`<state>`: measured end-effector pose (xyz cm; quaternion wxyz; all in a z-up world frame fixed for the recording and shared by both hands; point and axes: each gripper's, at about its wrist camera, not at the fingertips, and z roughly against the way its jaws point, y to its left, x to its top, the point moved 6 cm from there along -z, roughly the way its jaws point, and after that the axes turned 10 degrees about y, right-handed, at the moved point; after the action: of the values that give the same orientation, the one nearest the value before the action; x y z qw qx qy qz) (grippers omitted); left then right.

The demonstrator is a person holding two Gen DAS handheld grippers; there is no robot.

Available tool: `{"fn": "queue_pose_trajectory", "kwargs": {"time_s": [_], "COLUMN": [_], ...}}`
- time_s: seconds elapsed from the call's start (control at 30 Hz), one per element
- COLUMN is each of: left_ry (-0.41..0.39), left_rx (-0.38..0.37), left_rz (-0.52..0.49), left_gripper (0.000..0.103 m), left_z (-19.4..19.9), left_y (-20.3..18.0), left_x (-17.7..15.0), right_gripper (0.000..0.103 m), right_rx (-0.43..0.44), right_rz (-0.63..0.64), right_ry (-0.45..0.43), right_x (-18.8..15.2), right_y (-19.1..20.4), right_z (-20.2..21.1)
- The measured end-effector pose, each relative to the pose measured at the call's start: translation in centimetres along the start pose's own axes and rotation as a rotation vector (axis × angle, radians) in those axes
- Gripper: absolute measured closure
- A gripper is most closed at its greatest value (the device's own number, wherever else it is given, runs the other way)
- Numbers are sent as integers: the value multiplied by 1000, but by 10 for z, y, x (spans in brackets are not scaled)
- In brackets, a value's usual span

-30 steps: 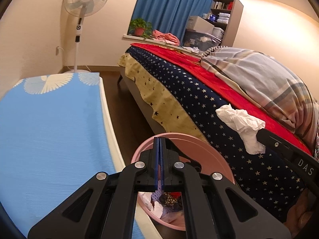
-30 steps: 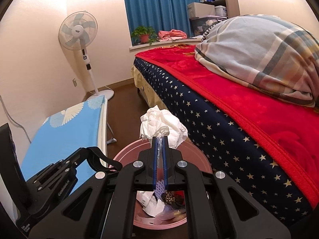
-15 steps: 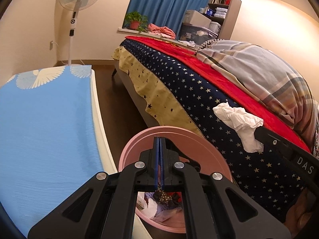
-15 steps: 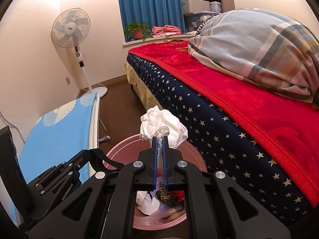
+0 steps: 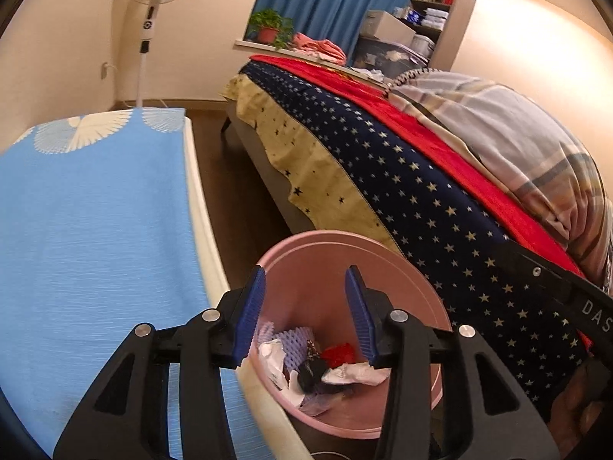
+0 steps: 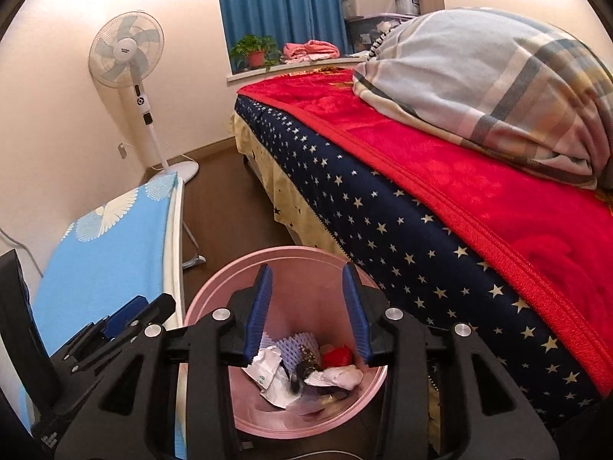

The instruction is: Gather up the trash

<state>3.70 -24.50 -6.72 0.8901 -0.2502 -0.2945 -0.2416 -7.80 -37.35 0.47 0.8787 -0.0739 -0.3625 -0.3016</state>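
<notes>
Both the left gripper [image 5: 304, 306] and right gripper [image 6: 308, 303] have just been opening, nothing between them, above the round pink plastic bin [image 6: 230, 287]. The crumpled white tissue [image 6: 341, 375] lies inside: drop done. Next, probably seek more trash.

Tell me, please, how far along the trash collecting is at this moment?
Done: crumpled white tissue lies in the pink bin with other scraps. In hand: nothing. The right gripper and left gripper hang over the bin, and the jaws of both have just been opening, with nothing between them. Left: no loose trash shows on the bed or the floor in either view; the rest of the room is unseen.
</notes>
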Motion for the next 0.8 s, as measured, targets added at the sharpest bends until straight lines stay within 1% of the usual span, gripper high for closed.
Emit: {"fn": "queue_pose_trajectory", "kwargs": {"time_s": [0.13, 0.3, 0.37, 0.4, 0.47, 0.53, 0.57, 0.73, 0.8], "left_ry": [-26, -72, -93, -100, -112, -126, -131, -162, -182], "left_rx": [36, 93, 125, 137, 155, 172, 181, 251, 276], "left_rz": [1, 7, 15, 19, 30, 43, 43, 24, 28], "left_gripper": [55, 46, 43, 43, 43, 42, 40, 31, 26], "left_z": [15, 43, 57, 63, 76, 92, 98, 135, 152], "left_y": [8, 23, 31, 35, 42, 47, 48, 50, 50], "left_x": [2, 5, 5, 5, 4, 2, 1, -7, -13], "right_gripper": [56, 44, 37, 35, 27, 21, 18, 10, 7], "right_rx": [16, 48, 69, 80, 94, 115, 122, 162, 178], "right_rz": [34, 69, 76, 86, 102, 123, 130, 178, 185], "right_ry": [-39, -85, -95, -101, -107, -109, -111, -120, -127], "right_x": [3, 6, 6, 5, 3, -2, -5, -17, -20], "right_y": [9, 20, 23, 26, 31, 37, 40, 55, 59], "right_z": [17, 41, 50, 55, 61, 68, 71, 86, 93]}}
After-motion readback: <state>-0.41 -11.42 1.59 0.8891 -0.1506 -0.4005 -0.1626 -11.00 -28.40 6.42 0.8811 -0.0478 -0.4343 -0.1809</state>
